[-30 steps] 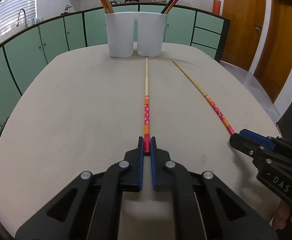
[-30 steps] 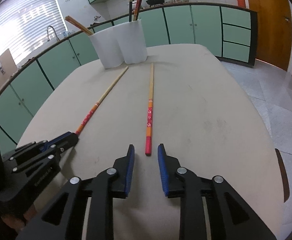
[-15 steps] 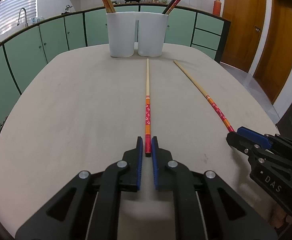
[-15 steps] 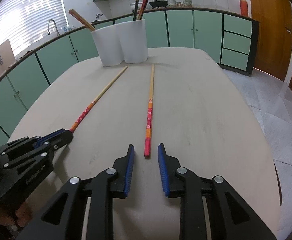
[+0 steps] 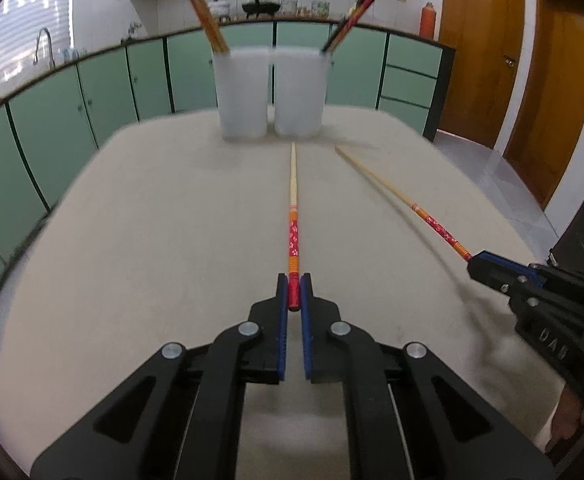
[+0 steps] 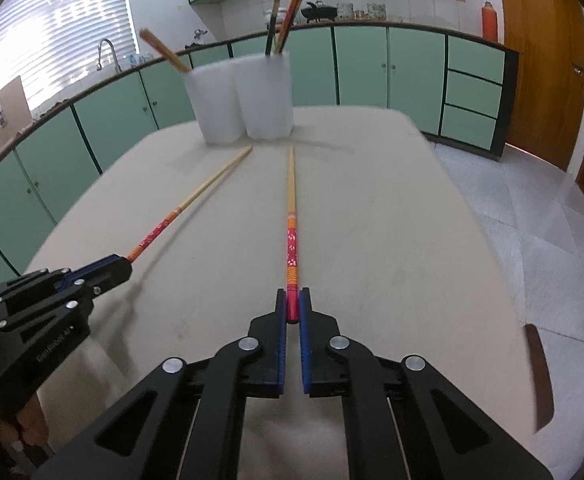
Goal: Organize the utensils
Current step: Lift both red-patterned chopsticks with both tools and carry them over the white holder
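Two long bamboo chopsticks with red and orange patterned ends point toward two white holders (image 5: 270,92) at the table's far end. In the left wrist view my left gripper (image 5: 293,286) is shut on the red end of one chopstick (image 5: 293,208). At the right, my right gripper (image 5: 477,264) grips the other chopstick (image 5: 395,196). The right wrist view shows my right gripper (image 6: 292,300) shut on its chopstick (image 6: 290,200), with the left gripper (image 6: 120,266) and its chopstick (image 6: 200,192) off to the left. Shadows lie under both chopsticks, so the held ends are raised. The holders (image 6: 248,100) contain other chopsticks.
The beige table (image 5: 152,240) has rounded edges. Green cabinets (image 5: 92,92) run behind it, wooden doors (image 5: 479,52) stand at the right, and a dark chair back (image 6: 535,364) sits by the table's right edge. A hand (image 6: 32,424) holds the left gripper.
The right gripper's jaws have closed on the red end of its chopstick. Both grippers have risen a little, lifting the held ends off the table.
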Action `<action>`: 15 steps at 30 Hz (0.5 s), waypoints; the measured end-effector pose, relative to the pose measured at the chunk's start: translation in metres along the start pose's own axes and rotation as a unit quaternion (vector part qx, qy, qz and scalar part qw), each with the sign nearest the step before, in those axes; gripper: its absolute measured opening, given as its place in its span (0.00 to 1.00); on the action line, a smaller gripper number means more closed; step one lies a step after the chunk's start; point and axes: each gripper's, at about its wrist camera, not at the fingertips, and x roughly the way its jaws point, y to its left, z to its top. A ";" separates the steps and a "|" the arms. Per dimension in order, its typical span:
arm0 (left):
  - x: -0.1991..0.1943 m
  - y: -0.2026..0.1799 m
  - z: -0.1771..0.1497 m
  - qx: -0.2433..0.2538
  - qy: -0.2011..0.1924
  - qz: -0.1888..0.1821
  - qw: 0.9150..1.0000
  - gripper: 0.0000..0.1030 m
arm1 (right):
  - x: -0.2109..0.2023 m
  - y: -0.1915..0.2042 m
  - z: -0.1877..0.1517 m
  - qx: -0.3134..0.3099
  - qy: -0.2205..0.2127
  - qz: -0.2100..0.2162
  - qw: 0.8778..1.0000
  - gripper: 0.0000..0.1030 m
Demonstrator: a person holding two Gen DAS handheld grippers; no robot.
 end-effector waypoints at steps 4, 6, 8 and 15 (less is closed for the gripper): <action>-0.021 0.005 0.017 0.002 -0.025 0.008 1.000 0.05 | -0.022 0.002 0.018 -0.010 -0.028 0.004 1.000 0.06; -0.031 0.007 0.026 0.001 -0.038 0.008 0.999 0.05 | -0.032 0.004 0.028 -0.016 -0.043 0.005 0.999 0.06; -0.041 0.007 0.035 0.004 -0.051 0.011 0.999 0.05 | -0.042 0.007 0.039 -0.023 -0.057 0.005 0.998 0.06; -0.071 0.012 0.063 -0.003 -0.091 0.002 0.996 0.05 | -0.061 0.010 0.067 -0.046 -0.079 -0.004 0.996 0.06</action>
